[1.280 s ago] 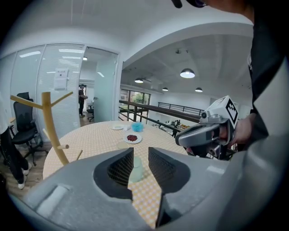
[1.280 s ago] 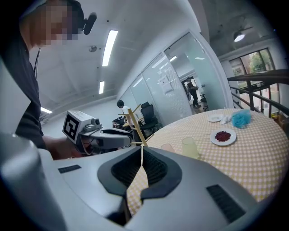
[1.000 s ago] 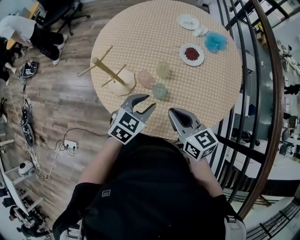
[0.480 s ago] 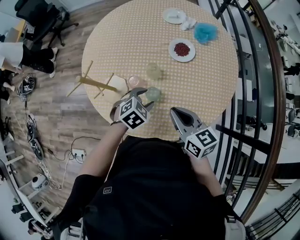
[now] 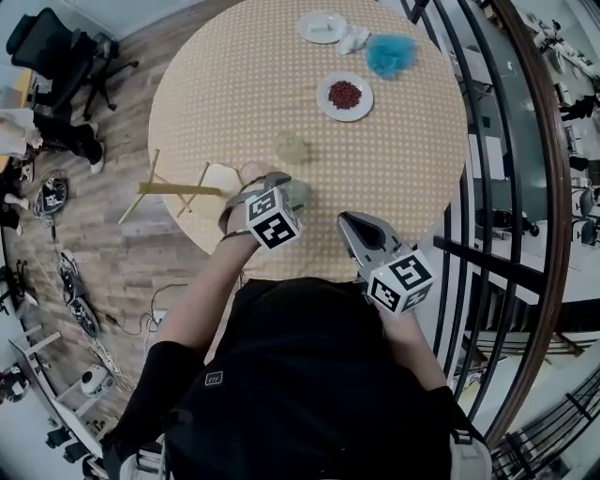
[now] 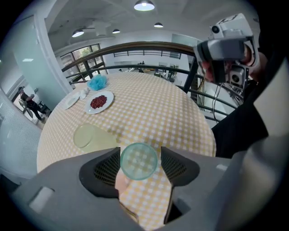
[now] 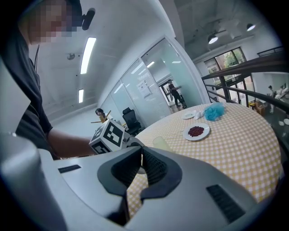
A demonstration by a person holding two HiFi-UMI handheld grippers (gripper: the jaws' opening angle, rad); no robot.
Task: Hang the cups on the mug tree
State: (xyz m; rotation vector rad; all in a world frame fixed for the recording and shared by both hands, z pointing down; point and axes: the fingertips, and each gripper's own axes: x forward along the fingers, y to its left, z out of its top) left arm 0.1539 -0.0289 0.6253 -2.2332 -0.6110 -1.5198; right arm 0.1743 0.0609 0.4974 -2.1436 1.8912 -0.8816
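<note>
Left gripper (image 6: 141,161) has dropped from the near table edge onto the cup cluster and rolled over, now pointing steeply down; its jaws have just been opening, with the teal cup between them. Right gripper (image 7: 141,155) has only drifted a bit. Left to right in the head view: wooden mug tree (image 5: 178,188) sits on its round base at the left edge of the checked table (image 5: 403,159), central post with angled pegs. Just right of the base is the pink cup (image 6: 122,182), mostly covered by the left gripper; in the left gripper view it peeks out below the left jaw. Teal cup (image 6: 138,161) is a translucent blue-green tumbler, upright, seen straight down its round rim, with the check pattern showing through it. It sits between the two pads, rim nearly at the left pad and a clearer gap to the right pad. The jaws straddle it, spread, neither pad pressing on it, cup resting on the table. The handle side can't be made out. Yellow-green cup (image 5: 291,147), same translucent look, stands just beyond, clear of the jaws. Right gripper hovers over the near edge, well apart from the cups, jaws fully together with nothing in them. Far right side: plate of red bits (image 5: 345,96), blue puff (image 5: 390,53), white plate (image 5: 322,26).
</note>
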